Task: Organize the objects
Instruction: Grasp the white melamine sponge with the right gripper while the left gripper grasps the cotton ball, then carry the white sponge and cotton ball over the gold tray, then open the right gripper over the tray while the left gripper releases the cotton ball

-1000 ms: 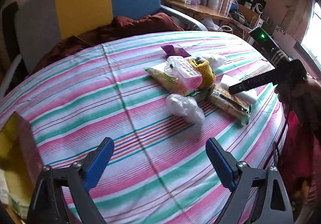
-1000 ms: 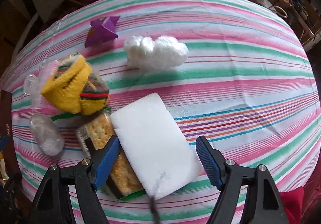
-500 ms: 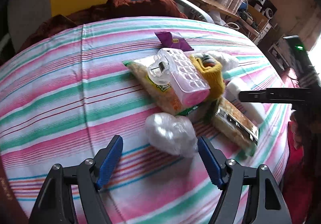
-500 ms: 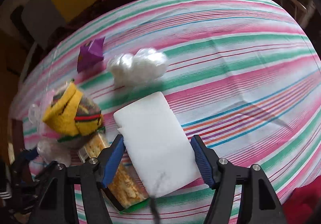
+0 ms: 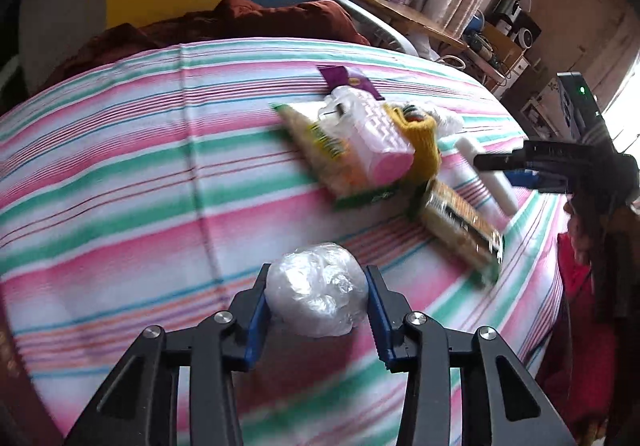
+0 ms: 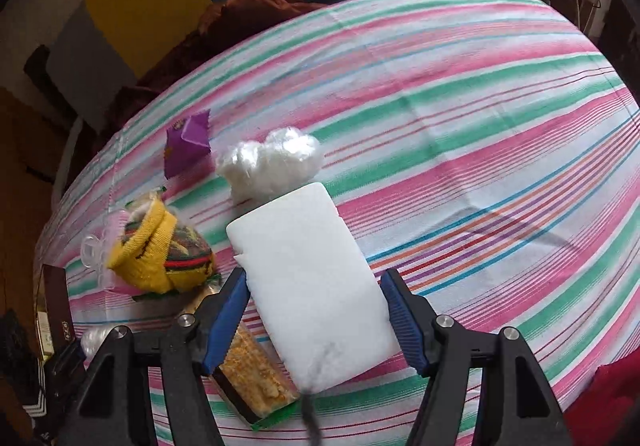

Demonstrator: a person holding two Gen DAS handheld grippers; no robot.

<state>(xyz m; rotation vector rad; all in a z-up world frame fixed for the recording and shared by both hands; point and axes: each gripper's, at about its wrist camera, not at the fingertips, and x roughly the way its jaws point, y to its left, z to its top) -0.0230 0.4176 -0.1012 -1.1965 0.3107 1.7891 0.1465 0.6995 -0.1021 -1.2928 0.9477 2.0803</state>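
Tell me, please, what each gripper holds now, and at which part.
The left gripper is shut on the crumpled plastic bundle, across its two sides. The right gripper brackets the white foam block; contact cannot be told.

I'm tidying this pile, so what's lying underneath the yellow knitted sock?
The yellow knitted sock lies over a pink plastic case and a green-edged snack packet. Whatever else it covers is hidden.
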